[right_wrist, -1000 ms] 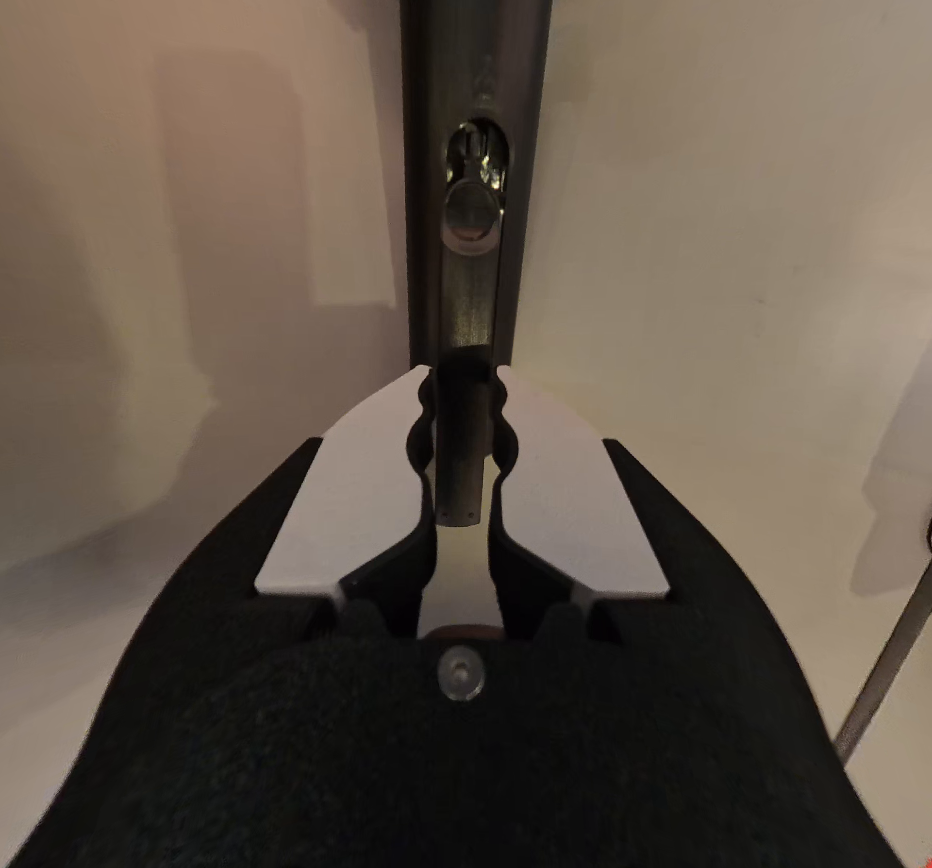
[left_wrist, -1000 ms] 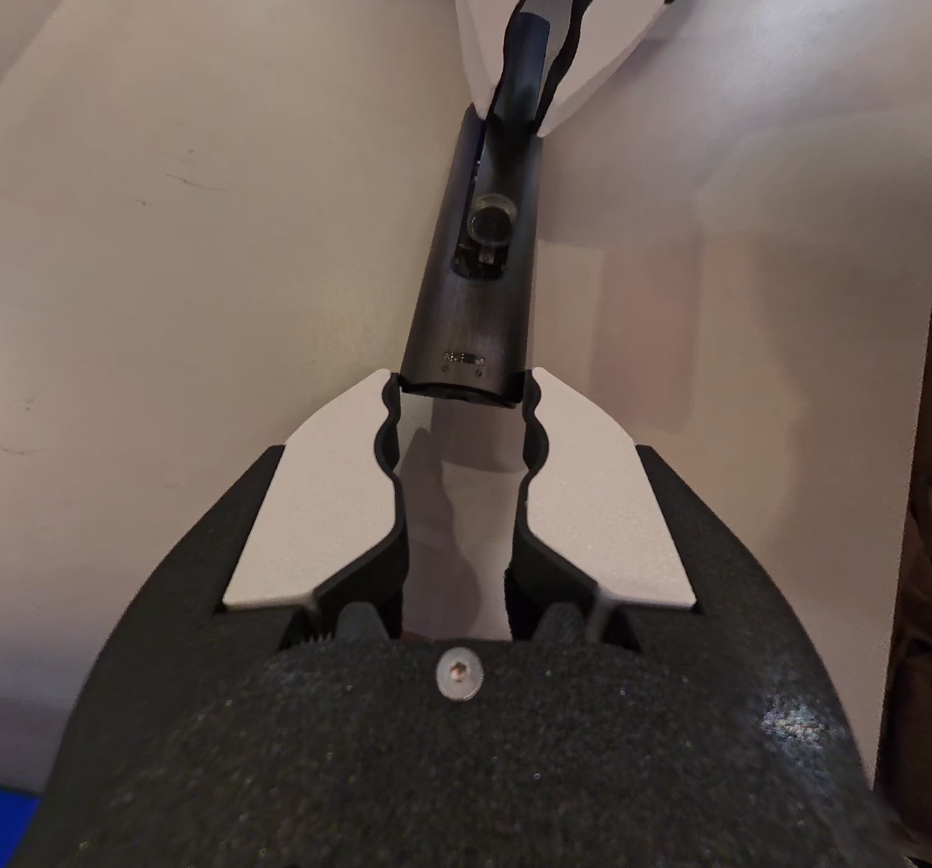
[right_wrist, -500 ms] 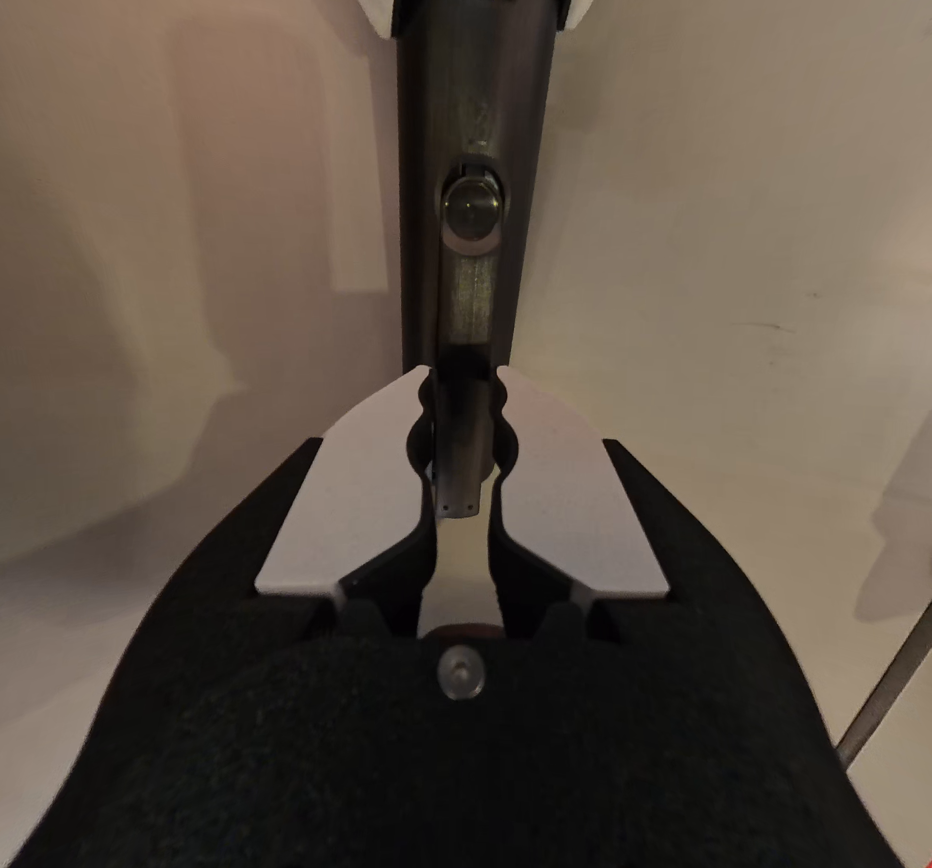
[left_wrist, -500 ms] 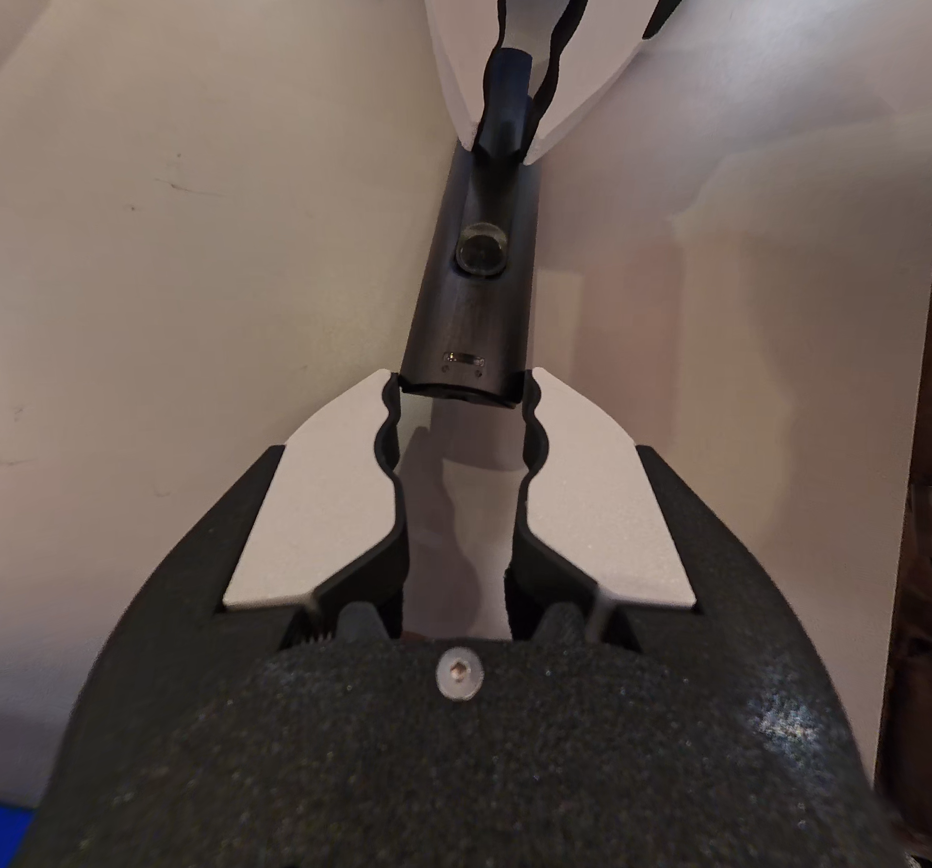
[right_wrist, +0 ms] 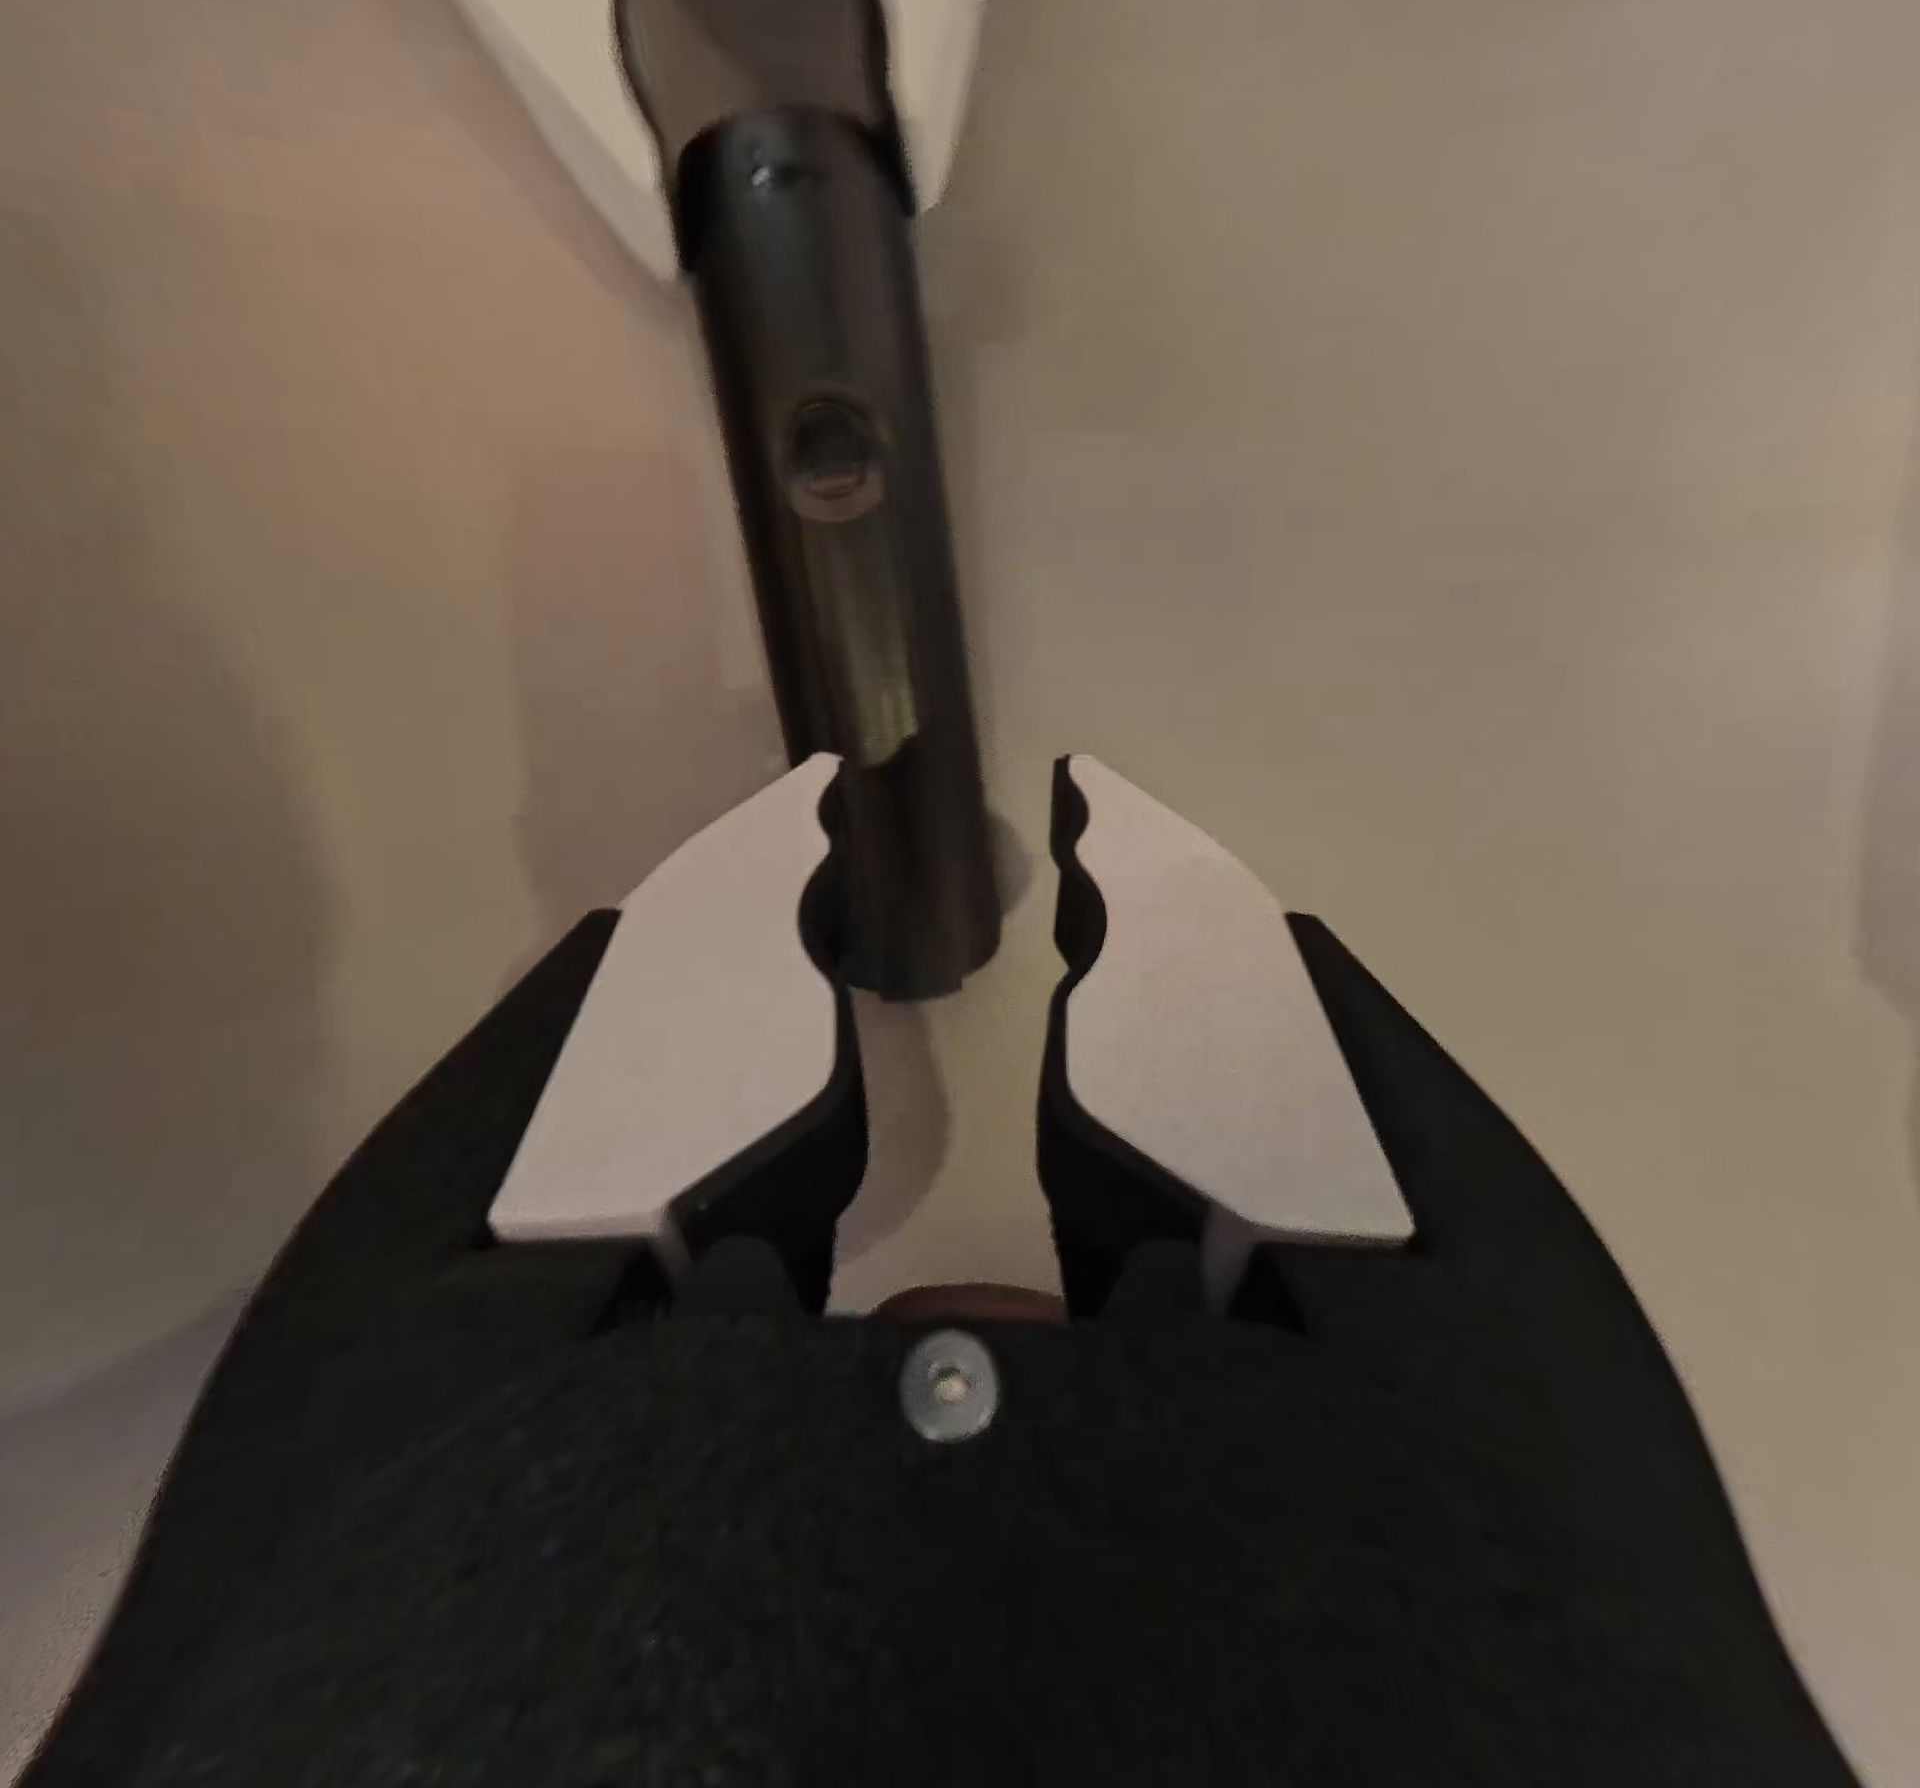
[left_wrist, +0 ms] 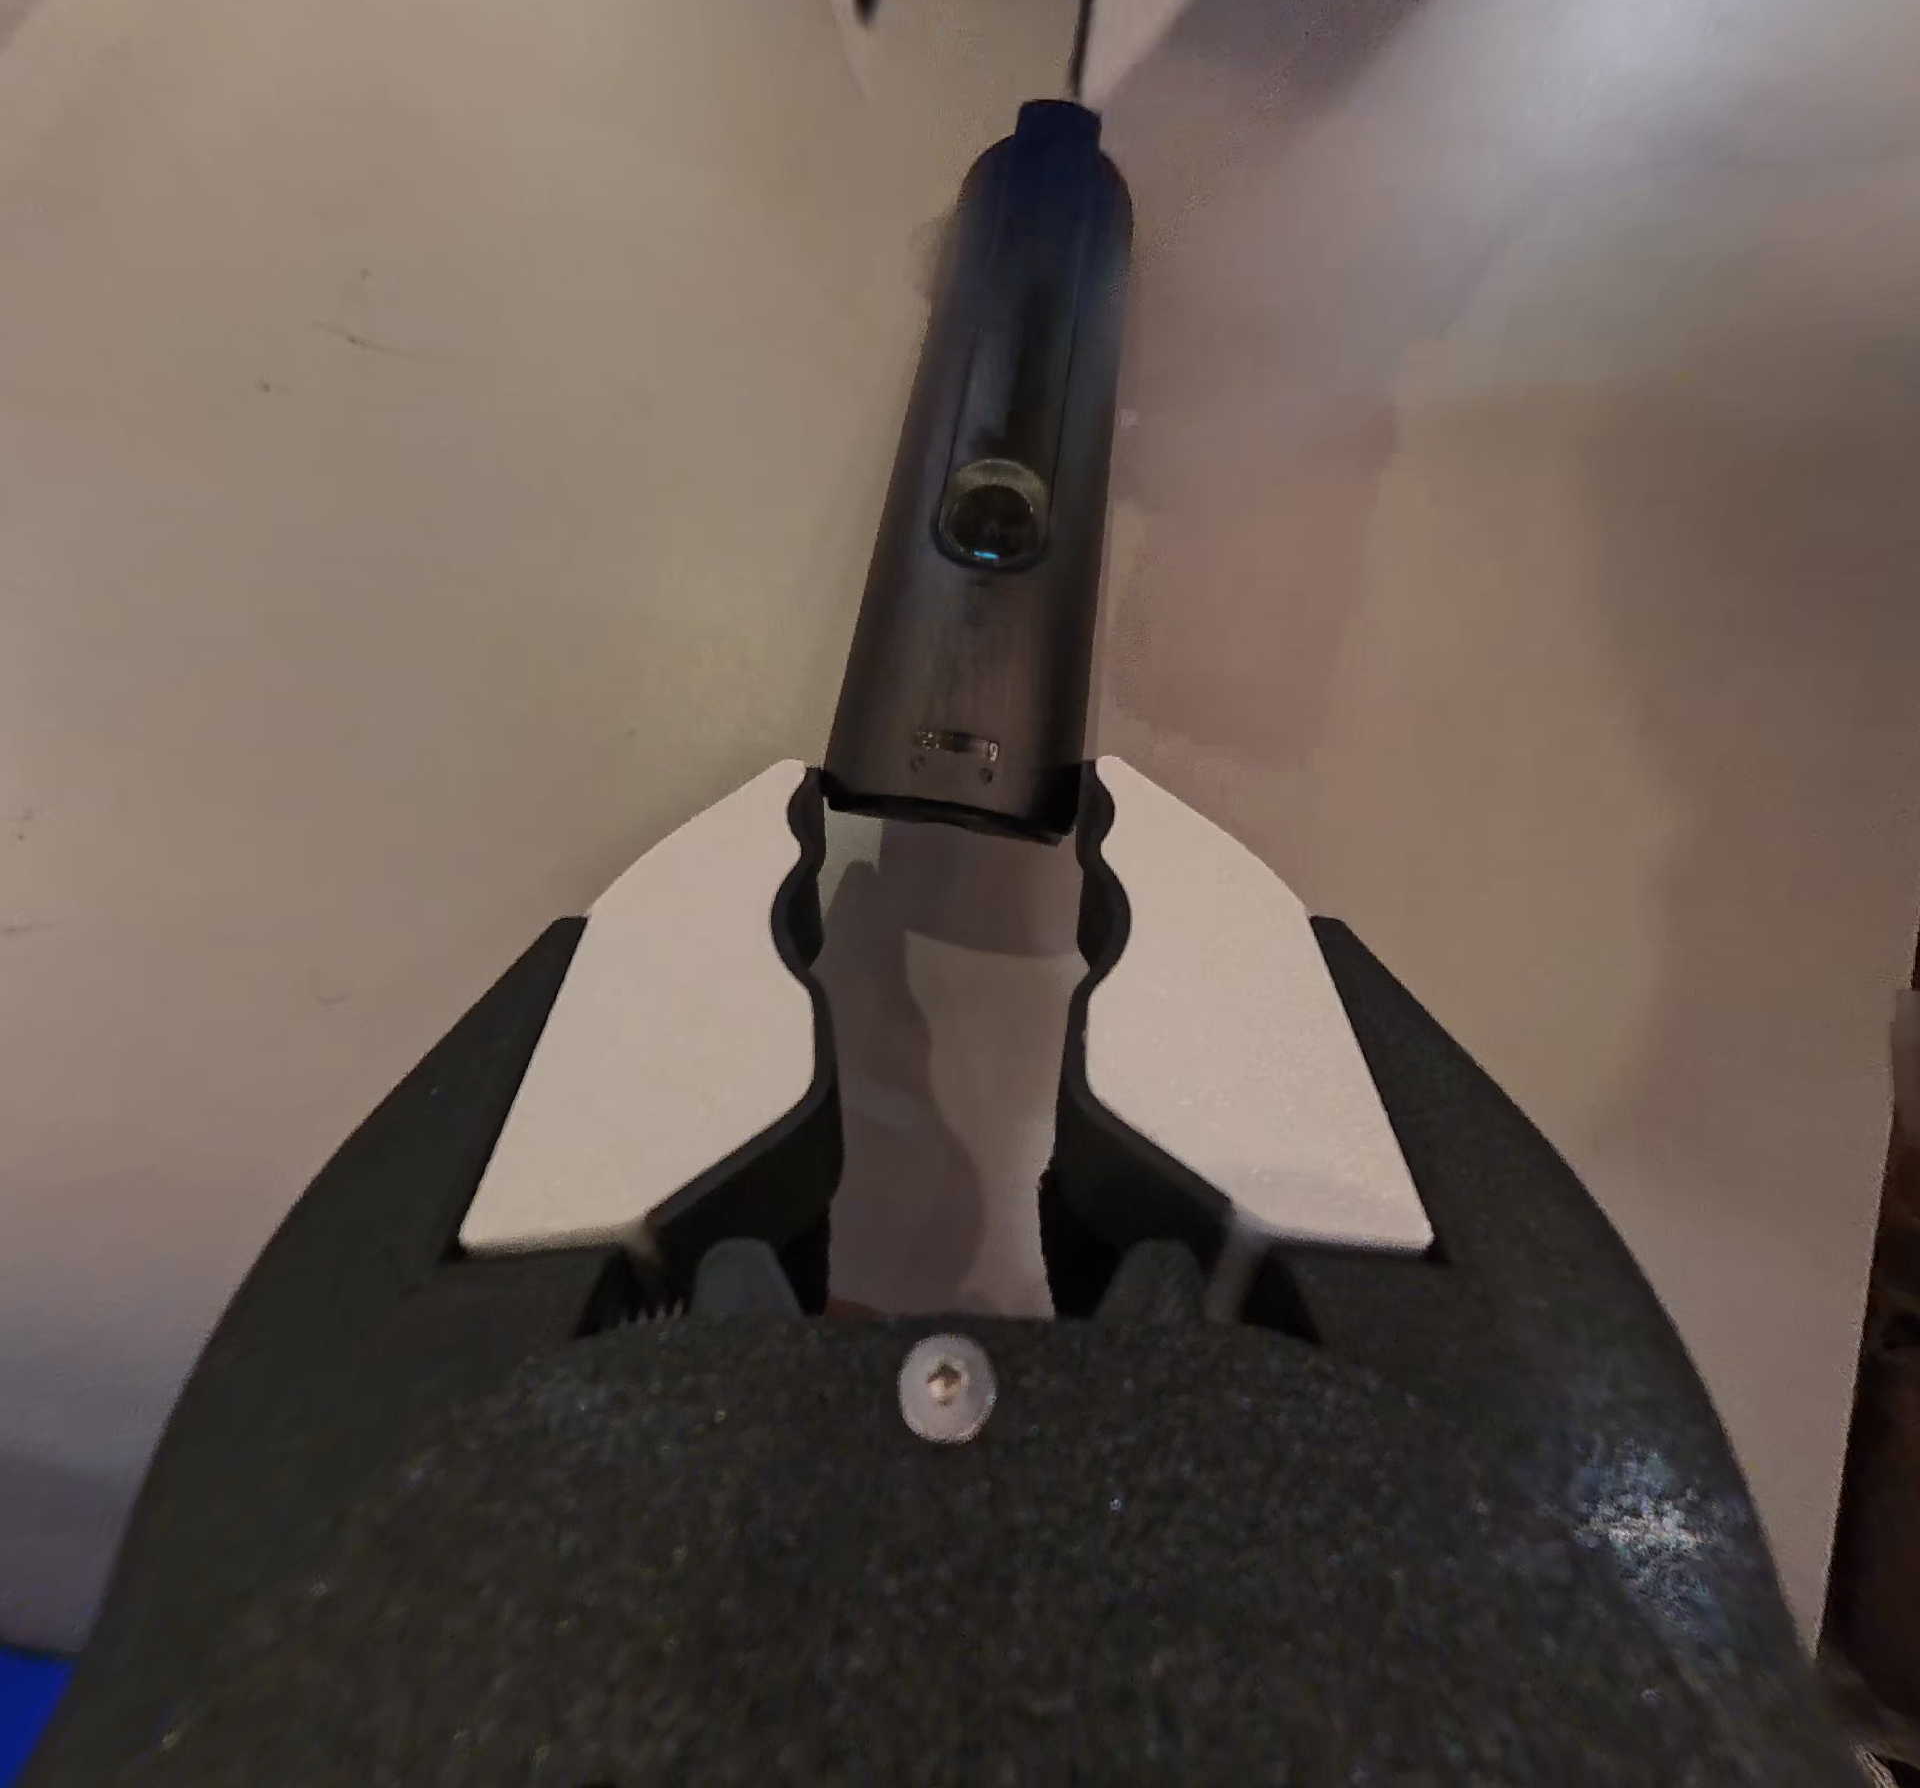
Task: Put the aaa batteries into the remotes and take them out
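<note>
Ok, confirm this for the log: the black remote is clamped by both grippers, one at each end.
Not quite. Only the left gripper is clamped on the black remote, at its wide end. The right wrist view shows the jaws of the right gripper standing open around the narrow end, with a clear gap on one side. One gripper is at each end, as you said.

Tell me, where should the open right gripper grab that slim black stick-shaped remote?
Probably the narrower near end of the slim black remote, which lies between the open fingers of the right gripper. Come in lengthwise and close on its two long sides: the left gripper clamps the opposite end.
</note>
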The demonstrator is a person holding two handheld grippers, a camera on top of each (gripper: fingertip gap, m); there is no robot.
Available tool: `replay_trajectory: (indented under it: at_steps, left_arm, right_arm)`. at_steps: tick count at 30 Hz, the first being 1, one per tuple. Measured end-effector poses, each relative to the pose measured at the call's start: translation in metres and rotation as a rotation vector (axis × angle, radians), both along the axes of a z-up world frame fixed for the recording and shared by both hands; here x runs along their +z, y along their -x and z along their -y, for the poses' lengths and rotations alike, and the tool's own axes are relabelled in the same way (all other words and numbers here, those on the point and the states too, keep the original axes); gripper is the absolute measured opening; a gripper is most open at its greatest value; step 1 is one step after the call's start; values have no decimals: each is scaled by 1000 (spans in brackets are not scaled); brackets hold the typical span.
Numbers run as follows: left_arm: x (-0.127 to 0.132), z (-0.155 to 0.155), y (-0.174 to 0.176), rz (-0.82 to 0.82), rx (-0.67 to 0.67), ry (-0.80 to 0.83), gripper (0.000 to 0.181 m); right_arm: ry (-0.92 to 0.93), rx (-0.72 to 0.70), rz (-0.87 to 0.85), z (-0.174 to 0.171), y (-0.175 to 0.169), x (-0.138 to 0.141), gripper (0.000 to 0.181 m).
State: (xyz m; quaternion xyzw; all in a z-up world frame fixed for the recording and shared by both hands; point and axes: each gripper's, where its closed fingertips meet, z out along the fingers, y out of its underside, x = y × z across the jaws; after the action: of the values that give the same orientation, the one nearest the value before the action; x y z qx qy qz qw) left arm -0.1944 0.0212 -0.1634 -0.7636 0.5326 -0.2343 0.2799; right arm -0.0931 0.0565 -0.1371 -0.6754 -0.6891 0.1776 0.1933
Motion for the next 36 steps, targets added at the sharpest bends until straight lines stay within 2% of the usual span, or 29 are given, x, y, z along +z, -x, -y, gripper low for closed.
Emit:
replay_trajectory:
  at_steps: [3, 6, 9, 13, 23, 30, 33, 36]
  left_arm:
    - [0, 0, 0, 0, 0, 0, 46]
    - [1, -1, 1, 3, 2, -1, 46]
    - [0, -1, 1, 0, 2, 0, 46]
    - [-2, -1, 1, -3, 2, 1, 46]
    - [0, -1, 0, -7, 4, -9, 46]
    - [-1, -1, 1, -12, 3, -6, 46]
    - [0, -1, 0, -9, -1, -6, 46]
    - [-2, -1, 2, -26, 1, -7, 46]
  right_arm:
    - [13, -230, -64, -21, -21, 16, 28]
    - [12, -485, 80, -27, -62, -9, 22]
    - [94, -570, 67, -9, -70, -27, 11]
    - [153, -555, 5, 4, -61, -34, 2]
    - [139, -507, -19, 6, -42, -41, 0]
    - [89, -565, -49, -11, -55, -17, 0]
    - [98, -550, -14, -5, -52, -34, 0]
    - [71, -532, 96, 2, -57, -60, 0]
